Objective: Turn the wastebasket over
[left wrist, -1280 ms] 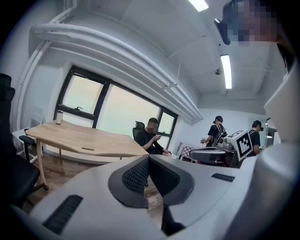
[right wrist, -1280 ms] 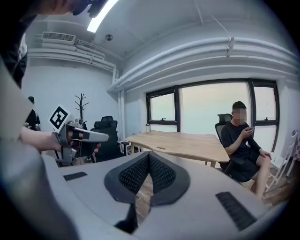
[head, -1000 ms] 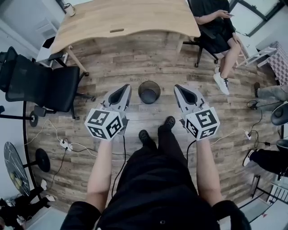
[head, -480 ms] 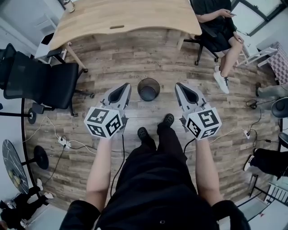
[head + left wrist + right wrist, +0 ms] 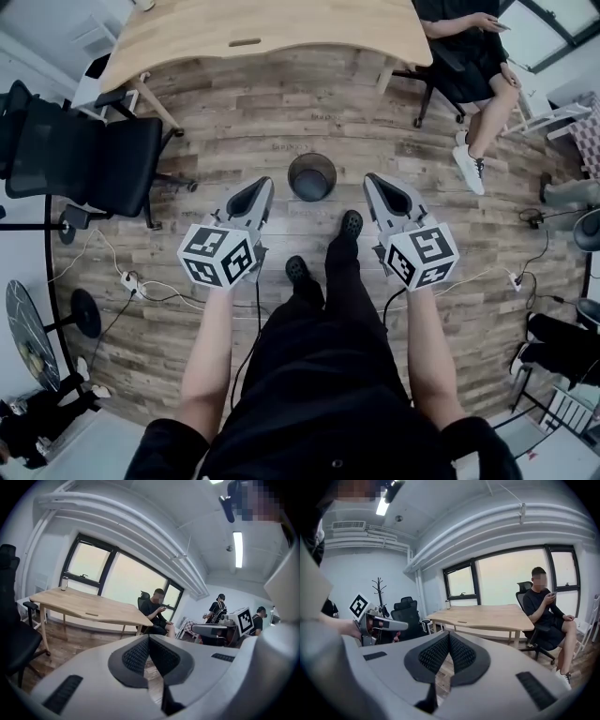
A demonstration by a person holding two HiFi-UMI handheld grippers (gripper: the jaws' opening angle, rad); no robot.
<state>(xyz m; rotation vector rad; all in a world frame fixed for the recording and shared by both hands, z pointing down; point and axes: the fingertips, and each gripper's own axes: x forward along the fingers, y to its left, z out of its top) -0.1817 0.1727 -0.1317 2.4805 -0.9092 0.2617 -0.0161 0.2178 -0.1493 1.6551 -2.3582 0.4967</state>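
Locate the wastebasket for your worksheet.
In the head view, the wastebasket stands on the wooden floor at centre, just ahead of and between the left tool and right tool.

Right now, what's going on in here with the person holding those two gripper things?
A standing person holds a gripper in each hand over a wooden floor. The left gripper and right gripper are both shut and empty, held out on either side of a black wastebasket just ahead of the person's feet. The wastebasket stands upright, opening up, and neither gripper touches it, so it has not been turned over yet. Beyond it is a wooden desk, with another person seated at its right end.
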